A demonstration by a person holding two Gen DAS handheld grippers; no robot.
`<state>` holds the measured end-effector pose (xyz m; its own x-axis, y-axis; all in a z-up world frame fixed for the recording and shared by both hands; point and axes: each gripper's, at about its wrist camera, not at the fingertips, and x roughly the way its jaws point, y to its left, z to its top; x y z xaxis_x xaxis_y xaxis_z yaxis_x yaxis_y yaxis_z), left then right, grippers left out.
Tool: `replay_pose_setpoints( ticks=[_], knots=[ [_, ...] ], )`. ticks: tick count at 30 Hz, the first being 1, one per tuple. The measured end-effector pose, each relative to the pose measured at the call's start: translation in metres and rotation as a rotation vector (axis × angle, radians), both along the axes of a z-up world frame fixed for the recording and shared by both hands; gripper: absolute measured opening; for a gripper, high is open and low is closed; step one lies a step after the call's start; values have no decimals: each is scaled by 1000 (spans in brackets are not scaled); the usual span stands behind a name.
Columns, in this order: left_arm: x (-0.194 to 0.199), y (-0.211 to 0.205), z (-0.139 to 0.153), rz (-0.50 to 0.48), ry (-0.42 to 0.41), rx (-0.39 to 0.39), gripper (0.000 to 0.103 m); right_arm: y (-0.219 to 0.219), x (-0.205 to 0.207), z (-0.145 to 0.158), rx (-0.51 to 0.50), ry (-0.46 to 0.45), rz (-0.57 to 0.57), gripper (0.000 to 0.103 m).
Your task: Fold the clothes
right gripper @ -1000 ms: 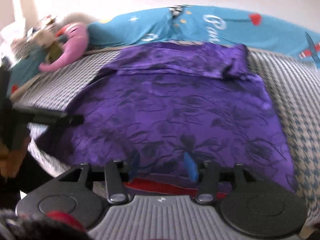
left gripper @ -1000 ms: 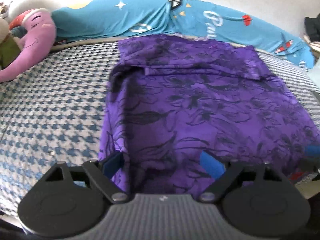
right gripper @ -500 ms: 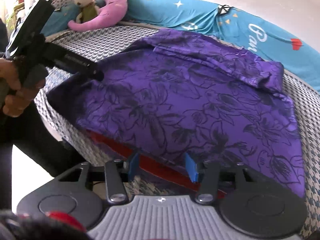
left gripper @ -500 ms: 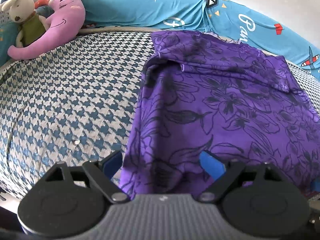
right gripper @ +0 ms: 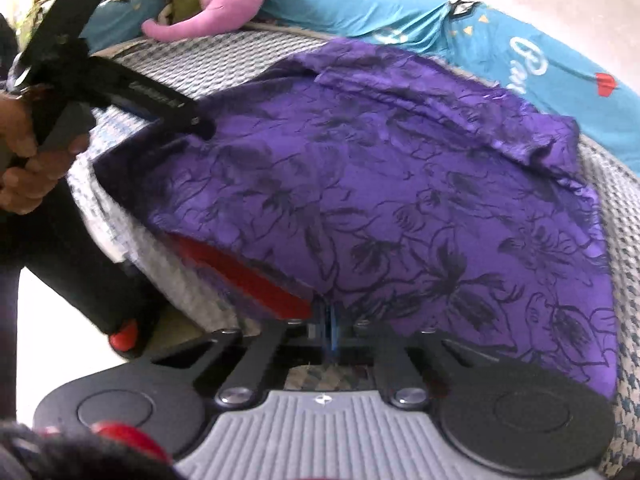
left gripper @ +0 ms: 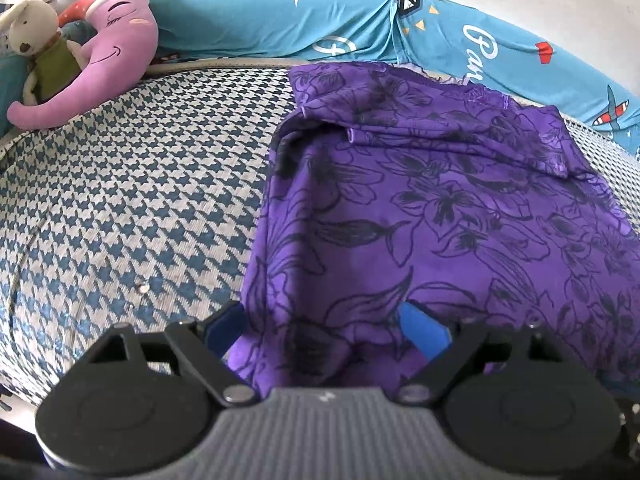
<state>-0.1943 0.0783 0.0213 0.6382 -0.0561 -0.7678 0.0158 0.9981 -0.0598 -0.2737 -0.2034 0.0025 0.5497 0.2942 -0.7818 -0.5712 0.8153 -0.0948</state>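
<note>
Your right gripper [right gripper: 329,330] has its blue pads pressed together on the near hem of the purple floral garment [right gripper: 400,200], right at the bed's near edge, where a red strip [right gripper: 240,272] shows just under the cloth. Your left gripper [left gripper: 324,320] stands spread wide, its blue pads [left gripper: 424,330] apart on either side of the garment's near left corner; the cloth lies between the fingers, but the pads are not pinching it. From the right wrist view you can see your left hand [right gripper: 28,168] gripping that tool's handle, its black arm reaching onto the garment's left edge. The garment lies spread over the right part of the houndstooth bed cover [left gripper: 132,208], with its far end folded over near the bed's far edge. Beyond it a blue printed pillow [left gripper: 320,28] runs along the far edge, and a pink plush toy [left gripper: 100,60] and a small rabbit toy [left gripper: 36,40] sit at the far left corner.
</note>
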Motion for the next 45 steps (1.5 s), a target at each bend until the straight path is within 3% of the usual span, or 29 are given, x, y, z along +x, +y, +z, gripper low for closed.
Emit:
replay_pose_setpoints(
  ticks=[8, 13, 23, 29, 45],
  knots=[
    [1, 2, -1, 16, 16, 4, 91, 1, -5, -1, 35, 111, 52, 5],
    [2, 2, 0, 21, 17, 8, 95, 6, -11, 9, 116, 98, 91, 6],
    [5, -9, 9, 3, 18, -2, 98, -9, 15, 25, 278, 87, -72, 22],
    [8, -17, 11, -6, 35, -7, 99, -8, 27, 26, 279, 83, -101, 37],
    [27, -31, 23, -9, 38, -27, 103, -15, 76, 47, 239, 46, -163, 48]
  ],
)
